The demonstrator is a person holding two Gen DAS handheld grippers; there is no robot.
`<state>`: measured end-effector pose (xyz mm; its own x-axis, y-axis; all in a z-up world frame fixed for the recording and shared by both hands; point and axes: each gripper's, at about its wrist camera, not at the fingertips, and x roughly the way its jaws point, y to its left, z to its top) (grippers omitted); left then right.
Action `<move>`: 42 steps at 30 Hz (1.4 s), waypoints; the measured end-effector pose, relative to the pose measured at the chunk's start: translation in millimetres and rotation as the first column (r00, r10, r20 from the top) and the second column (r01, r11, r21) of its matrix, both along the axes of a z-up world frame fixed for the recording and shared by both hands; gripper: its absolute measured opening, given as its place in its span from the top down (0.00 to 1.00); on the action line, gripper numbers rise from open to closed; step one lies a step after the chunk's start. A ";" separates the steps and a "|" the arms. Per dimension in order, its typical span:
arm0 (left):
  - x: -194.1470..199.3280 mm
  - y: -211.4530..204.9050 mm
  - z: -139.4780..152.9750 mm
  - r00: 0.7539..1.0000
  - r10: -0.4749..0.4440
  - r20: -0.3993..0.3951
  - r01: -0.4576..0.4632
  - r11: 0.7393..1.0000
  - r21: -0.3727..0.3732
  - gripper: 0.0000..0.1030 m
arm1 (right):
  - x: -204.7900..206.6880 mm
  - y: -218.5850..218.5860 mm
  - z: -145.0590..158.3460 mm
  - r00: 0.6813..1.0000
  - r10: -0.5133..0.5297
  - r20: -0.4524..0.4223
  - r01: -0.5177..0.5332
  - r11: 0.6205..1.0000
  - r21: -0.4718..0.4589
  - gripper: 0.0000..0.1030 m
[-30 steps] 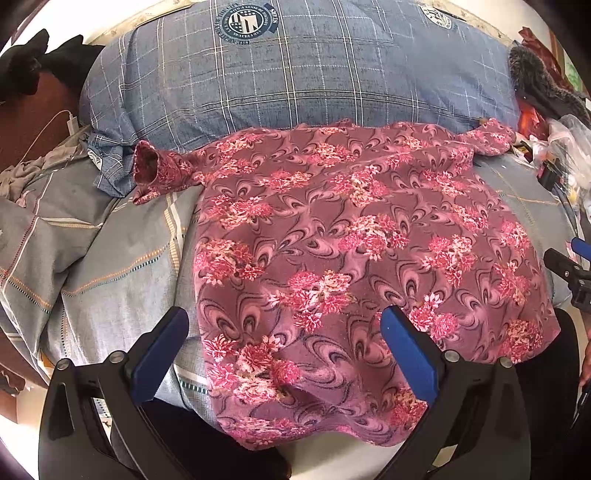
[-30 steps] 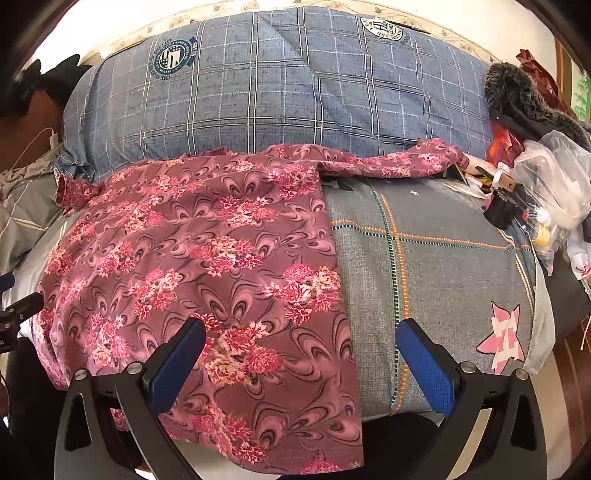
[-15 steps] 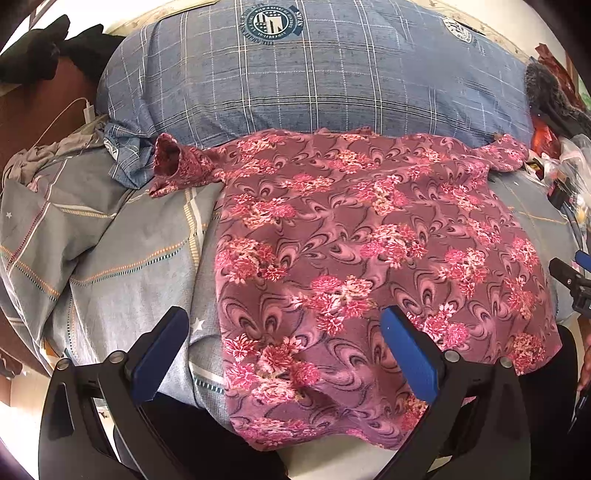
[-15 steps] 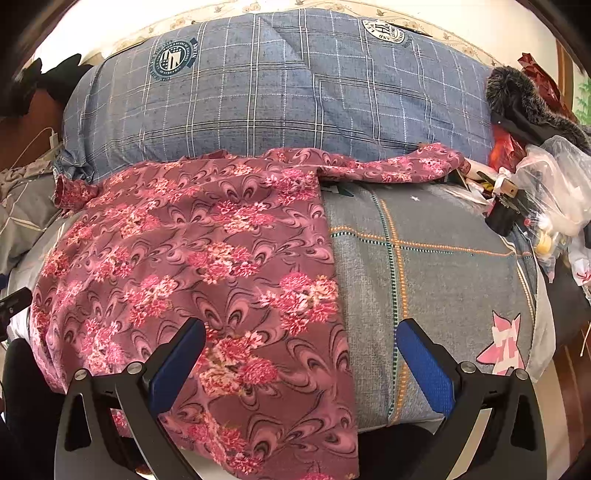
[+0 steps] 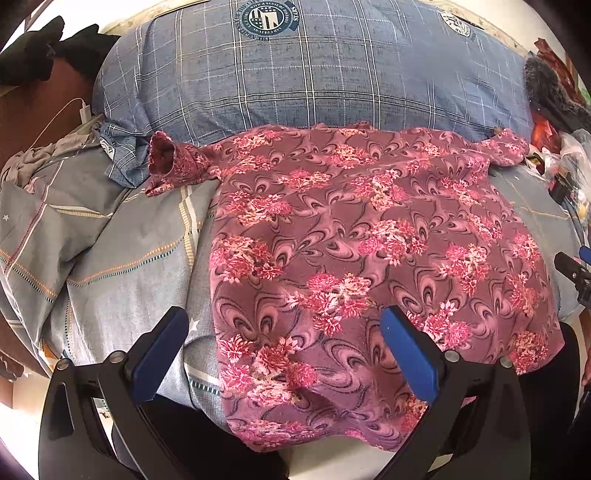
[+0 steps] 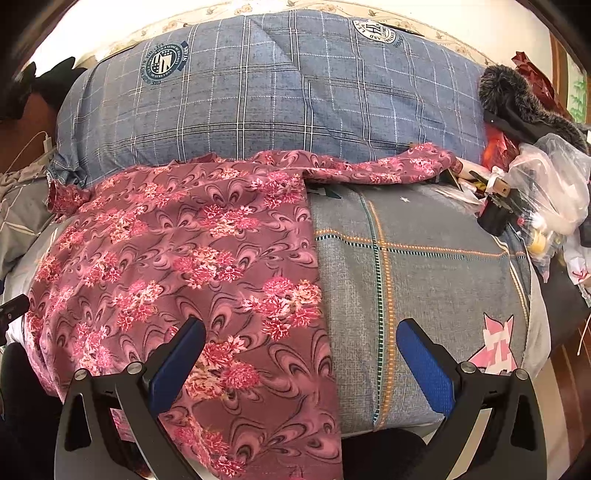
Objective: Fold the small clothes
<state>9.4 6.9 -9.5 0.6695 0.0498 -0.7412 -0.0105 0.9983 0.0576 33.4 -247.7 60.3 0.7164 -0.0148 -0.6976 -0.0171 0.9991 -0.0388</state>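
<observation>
Both grippers, left (image 5: 282, 352) and right (image 6: 301, 354), hover spread wide and empty at the near hem of the pink floral fabric shirt (image 5: 369, 251). Its long axis runs near-to-far, with the sleeves out left and right.

Daylit bed (image 6: 424, 266), grey plaid bedding, blue plaid pillow (image 6: 280, 92), pale wall (image 6: 122, 26)

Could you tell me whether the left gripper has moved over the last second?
Yes. The left gripper has swung leftward: the blue plaid pillow and floral shirt shifted rightward in its view.
</observation>
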 end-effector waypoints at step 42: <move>-2.1 97.5 -31.4 0.911 -0.016 -0.412 -0.079 0.974 -0.213 0.95 | -55.8 -77.8 -58.4 0.934 0.130 -0.332 0.035 0.893 0.449 0.97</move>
